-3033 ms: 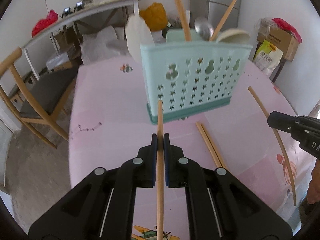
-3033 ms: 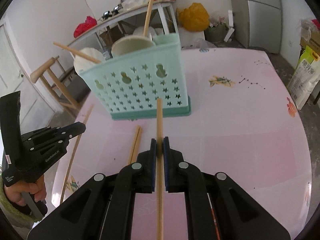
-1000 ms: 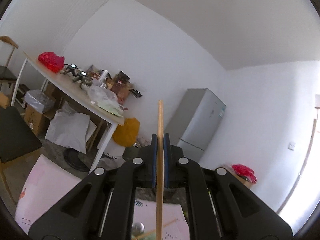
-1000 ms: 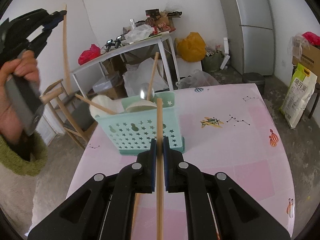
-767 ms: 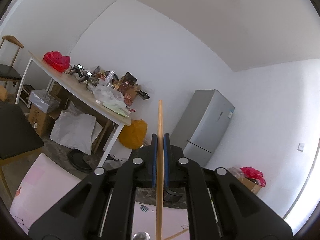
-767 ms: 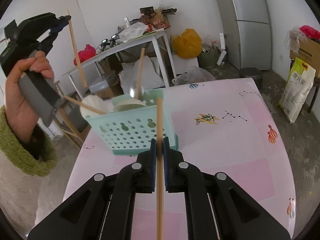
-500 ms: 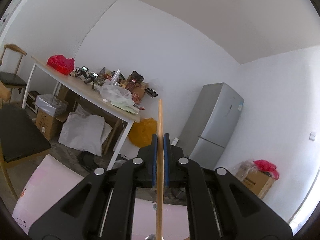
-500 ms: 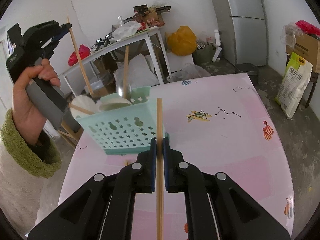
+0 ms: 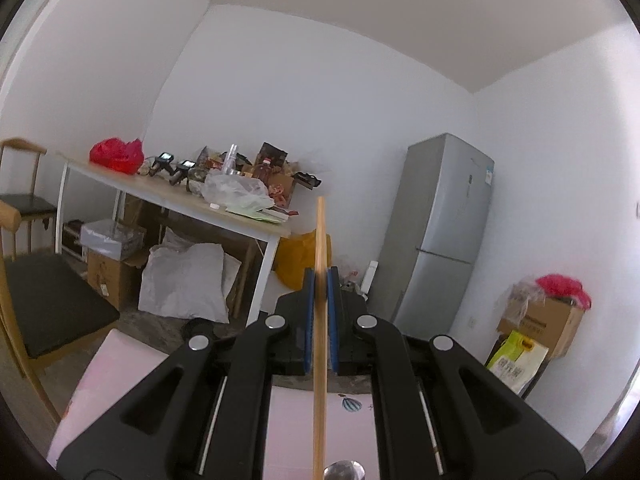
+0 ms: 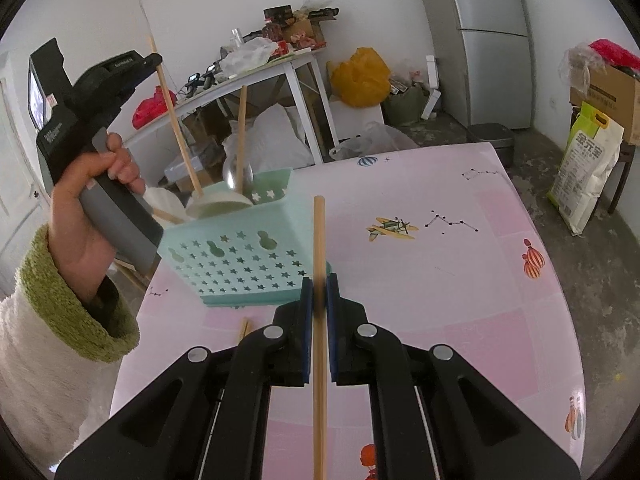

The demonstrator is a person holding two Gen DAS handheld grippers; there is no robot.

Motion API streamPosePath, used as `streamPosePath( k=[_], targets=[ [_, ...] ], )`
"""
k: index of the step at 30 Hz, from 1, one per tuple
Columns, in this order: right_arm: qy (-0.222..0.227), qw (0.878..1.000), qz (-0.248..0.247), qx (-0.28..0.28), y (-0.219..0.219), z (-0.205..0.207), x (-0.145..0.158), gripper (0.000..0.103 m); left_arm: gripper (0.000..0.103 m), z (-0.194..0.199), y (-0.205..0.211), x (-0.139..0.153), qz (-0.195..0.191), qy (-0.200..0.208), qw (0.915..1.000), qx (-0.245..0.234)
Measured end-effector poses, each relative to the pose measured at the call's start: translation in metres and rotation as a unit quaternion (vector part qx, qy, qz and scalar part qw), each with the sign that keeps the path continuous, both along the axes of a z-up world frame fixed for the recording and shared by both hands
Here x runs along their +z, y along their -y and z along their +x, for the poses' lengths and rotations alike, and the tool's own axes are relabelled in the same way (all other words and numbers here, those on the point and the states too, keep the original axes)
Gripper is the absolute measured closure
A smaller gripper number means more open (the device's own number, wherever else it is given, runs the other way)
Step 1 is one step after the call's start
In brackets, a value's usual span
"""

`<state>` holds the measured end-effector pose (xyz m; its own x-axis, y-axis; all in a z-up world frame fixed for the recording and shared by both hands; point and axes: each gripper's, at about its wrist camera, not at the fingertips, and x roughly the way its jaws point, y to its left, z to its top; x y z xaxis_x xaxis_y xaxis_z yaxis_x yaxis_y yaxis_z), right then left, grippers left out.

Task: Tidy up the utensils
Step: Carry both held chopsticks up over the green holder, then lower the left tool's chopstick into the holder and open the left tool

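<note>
**Two chopsticks clamped, one going into the caddy**

Both hand-held grippers are closed, each on a single wooden chopstick. In the right wrist view the left hand-held gripper sits in the upper left of the frame, held by a hand in a green-cuffed fleece sleeve. Its chopstick slants steeply down from the jaws, and the lower end meets the rim of the pale bowl-like dishes at the back left of the mint-green utensil caddy. The steep tilt looks deliberate: it lets the stick drop into a compartment end-first rather than lie across the rim. Whether the tip is already inside, I cannot tell.

The right hand-held gripper fills the bottom centre of that frame, pinching its own chopstick between the blue pads, with the stick running straight up the middle of the picture, its tip overlapping the caddy's right edge. It seems parked, waiting its turn while the left one works.

The caddy stands left of centre on the pink patterned bench, already holding a metal spoon on a wooden handle. More chopsticks lie on the bench just below it, partly hidden by the gripper.

The left wrist view looks level across the room, its gripper shut on its stick.
</note>
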<state>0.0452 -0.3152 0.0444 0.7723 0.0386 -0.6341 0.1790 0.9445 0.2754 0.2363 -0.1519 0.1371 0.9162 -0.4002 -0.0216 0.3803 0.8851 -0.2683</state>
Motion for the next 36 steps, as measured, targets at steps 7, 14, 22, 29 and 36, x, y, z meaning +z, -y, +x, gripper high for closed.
streamPosePath(
  k=[7,14,22,29,36],
  targets=[
    [-0.001,1.000,-0.001,-0.005,0.003,-0.004,0.000,0.096,0.098,-0.005,0.002,-0.010,0.022,0.009,0.9997,-0.009],
    [0.003,1.000,-0.004,-0.009,0.002,-0.015,0.005,0.096,0.098,-0.018,-0.006,-0.018,0.035,0.004,0.9993,-0.010],
    [0.011,1.000,-0.007,-0.010,-0.007,-0.029,0.012,0.096,0.070,-0.042,-0.022,-0.018,0.042,-0.003,0.9990,-0.016],
    [0.019,1.000,-0.013,-0.010,-0.016,-0.037,0.023,0.096,0.056,-0.068,-0.041,-0.001,0.034,0.013,0.9989,-0.028],
    [0.043,0.999,-0.010,0.004,-0.025,-0.037,0.048,0.096,0.042,-0.099,-0.083,0.016,0.029,0.000,0.9979,-0.057]
  ],
)
